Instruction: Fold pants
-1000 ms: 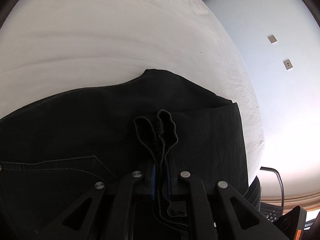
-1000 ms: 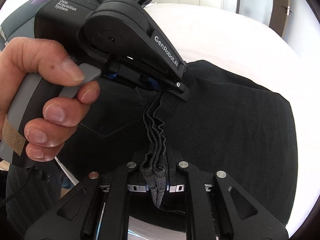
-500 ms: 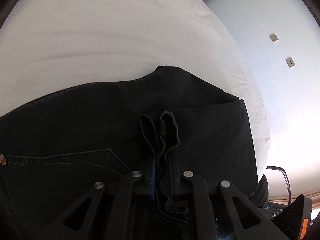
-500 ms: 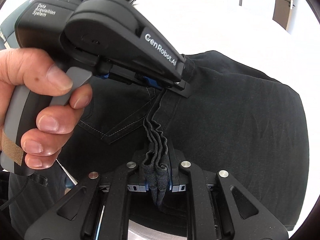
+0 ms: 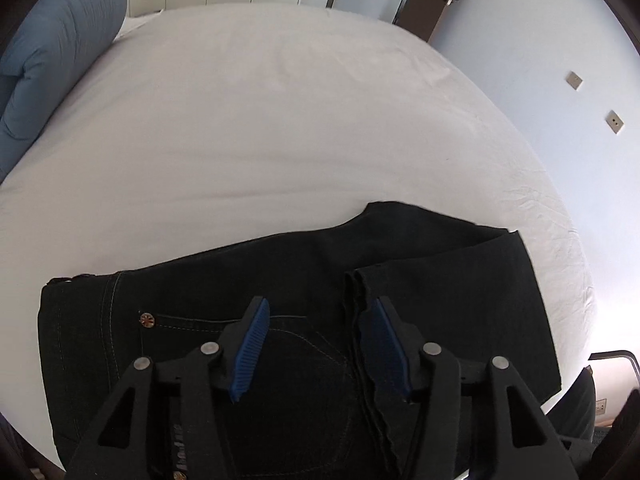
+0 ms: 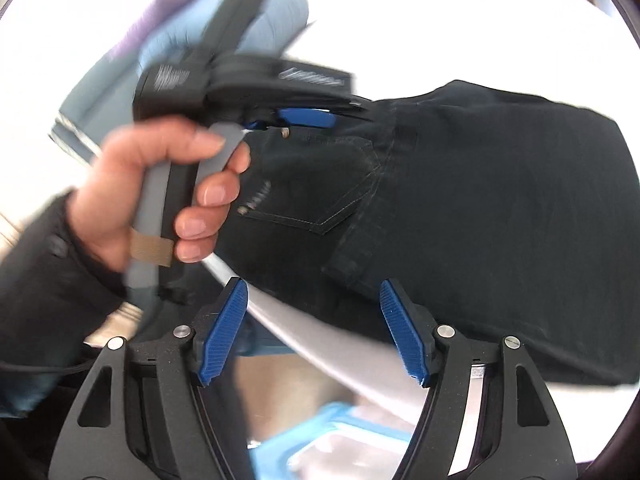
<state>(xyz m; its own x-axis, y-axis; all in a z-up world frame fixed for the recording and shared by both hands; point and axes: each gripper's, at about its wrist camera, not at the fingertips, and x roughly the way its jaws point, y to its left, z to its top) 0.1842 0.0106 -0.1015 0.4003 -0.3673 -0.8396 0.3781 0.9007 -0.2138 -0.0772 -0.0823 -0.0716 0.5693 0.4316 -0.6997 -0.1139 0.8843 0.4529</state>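
Both the left gripper (image 5: 316, 344) and right gripper (image 6: 316, 332) are opening, empty, above the folded pants (image 5: 440, 280) on the bed (image 5: 280, 120)

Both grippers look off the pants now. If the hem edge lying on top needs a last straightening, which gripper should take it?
Left, probably. The left gripper, jaws opening and empty, hangs right over the hem edge on the pants. The right gripper, also opening, sits off the bed edge.

Matt black denim pants (image 5: 440, 280) with pale stitching, smooth white cotton bed sheet (image 5: 280, 120), ribbed blue rubber claw pads (image 5: 250, 352)
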